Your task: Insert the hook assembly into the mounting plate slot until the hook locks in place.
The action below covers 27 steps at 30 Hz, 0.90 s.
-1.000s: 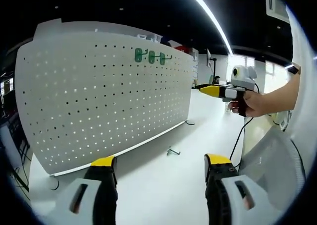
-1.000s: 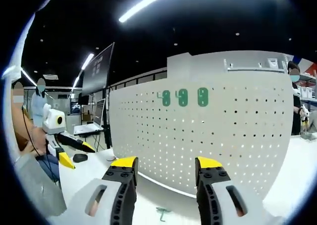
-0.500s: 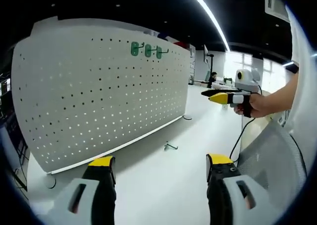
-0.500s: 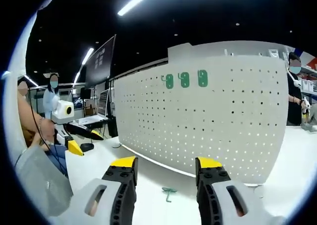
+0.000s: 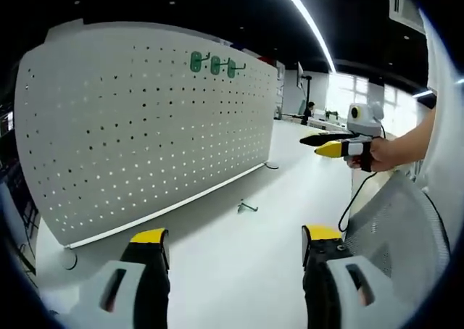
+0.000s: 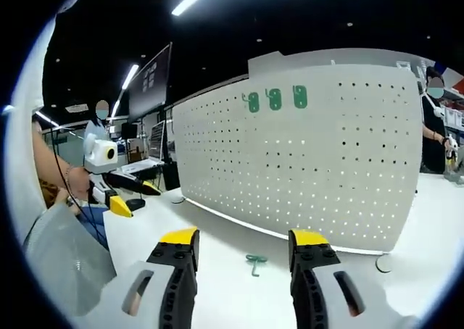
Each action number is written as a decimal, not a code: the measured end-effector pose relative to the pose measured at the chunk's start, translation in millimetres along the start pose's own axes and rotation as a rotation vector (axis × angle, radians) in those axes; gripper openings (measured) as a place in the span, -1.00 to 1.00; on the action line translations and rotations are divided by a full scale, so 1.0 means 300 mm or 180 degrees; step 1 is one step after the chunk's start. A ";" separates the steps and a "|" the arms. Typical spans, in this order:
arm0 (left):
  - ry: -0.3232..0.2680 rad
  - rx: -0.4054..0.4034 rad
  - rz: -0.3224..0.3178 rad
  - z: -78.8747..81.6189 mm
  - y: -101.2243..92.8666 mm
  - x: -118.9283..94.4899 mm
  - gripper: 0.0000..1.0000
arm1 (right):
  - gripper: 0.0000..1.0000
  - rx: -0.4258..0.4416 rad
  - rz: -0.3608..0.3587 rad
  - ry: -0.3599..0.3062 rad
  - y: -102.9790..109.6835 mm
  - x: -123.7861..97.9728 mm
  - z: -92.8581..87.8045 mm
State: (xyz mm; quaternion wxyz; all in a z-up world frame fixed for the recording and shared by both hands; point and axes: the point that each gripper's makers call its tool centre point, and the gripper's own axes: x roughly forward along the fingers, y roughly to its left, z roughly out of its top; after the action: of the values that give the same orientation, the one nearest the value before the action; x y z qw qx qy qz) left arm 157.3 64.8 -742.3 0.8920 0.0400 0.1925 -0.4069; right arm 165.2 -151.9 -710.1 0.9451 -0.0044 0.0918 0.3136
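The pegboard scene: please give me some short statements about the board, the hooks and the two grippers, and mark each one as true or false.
1. Three green hooks hang near the top of the white pegboard. True.
2. A loose green hook lies on the white table in front of the board. True.
3. The right gripper is holding the loose hook. False: its jaws stand open with nothing between them, and the hook lies on the table beyond them.
4. The left gripper is shut. False: its jaws are wide apart and hold nothing.
5. The pegboard lies flat on the table. False: it stands upright on the table.
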 end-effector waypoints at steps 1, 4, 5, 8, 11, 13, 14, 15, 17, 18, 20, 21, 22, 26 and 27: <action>0.0006 0.0004 -0.0001 -0.003 0.001 0.001 0.54 | -0.03 0.0015 0.0009 0.0012 0.002 -0.002 -0.004; 0.0019 -0.0009 -0.0004 -0.010 0.003 0.002 0.54 | -0.02 0.0029 0.0014 0.0059 0.003 -0.009 -0.021; 0.0027 -0.0013 -0.0005 -0.014 0.004 0.001 0.54 | -0.02 0.0036 0.0015 0.0062 0.003 -0.011 -0.024; 0.0044 -0.0026 -0.0009 -0.025 0.005 0.002 0.54 | -0.01 0.0043 0.0018 0.0100 0.002 -0.018 -0.038; 0.0057 -0.0046 -0.0008 -0.033 0.005 0.001 0.54 | 0.00 0.0050 0.0027 0.0141 0.005 -0.025 -0.050; 0.0061 -0.0049 -0.0007 -0.039 0.006 0.000 0.54 | 0.01 0.0072 0.0038 0.0176 0.008 -0.029 -0.061; 0.0067 -0.0057 -0.0006 -0.043 0.006 0.001 0.54 | 0.01 0.0071 0.0024 0.0208 0.005 -0.033 -0.069; 0.0067 -0.0059 -0.0007 -0.043 0.006 0.001 0.54 | 0.01 0.0066 0.0014 0.0222 0.004 -0.035 -0.071; 0.0081 -0.0066 -0.0002 -0.051 0.007 0.001 0.54 | 0.01 0.0111 0.0018 0.0291 0.004 -0.040 -0.087; 0.0082 -0.0081 -0.0002 -0.054 0.006 0.001 0.54 | 0.02 0.0105 0.0010 0.0308 0.002 -0.041 -0.092; 0.0089 -0.0086 -0.0001 -0.060 0.006 0.001 0.54 | 0.02 0.0124 0.0005 0.0325 0.000 -0.045 -0.101; 0.0093 -0.0093 0.0001 -0.062 0.006 0.001 0.54 | 0.02 0.0128 -0.0001 0.0340 -0.001 -0.047 -0.104; 0.0093 -0.0104 0.0001 -0.063 0.006 0.000 0.54 | 0.02 0.0122 -0.0005 0.0349 -0.002 -0.048 -0.105; 0.0113 -0.0106 -0.0015 -0.071 0.004 0.004 0.53 | 0.02 0.0132 0.0009 0.0363 0.000 -0.048 -0.108; 0.0116 -0.0101 -0.0019 -0.070 0.003 0.006 0.53 | 0.02 0.0138 0.0010 0.0360 0.001 -0.048 -0.106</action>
State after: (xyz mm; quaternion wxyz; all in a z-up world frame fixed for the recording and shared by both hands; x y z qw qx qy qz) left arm 152.6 68.9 -762.4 0.8877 0.0328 0.2153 -0.4057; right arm 148.4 -162.1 -738.8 0.9378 -0.0015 0.1518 0.3122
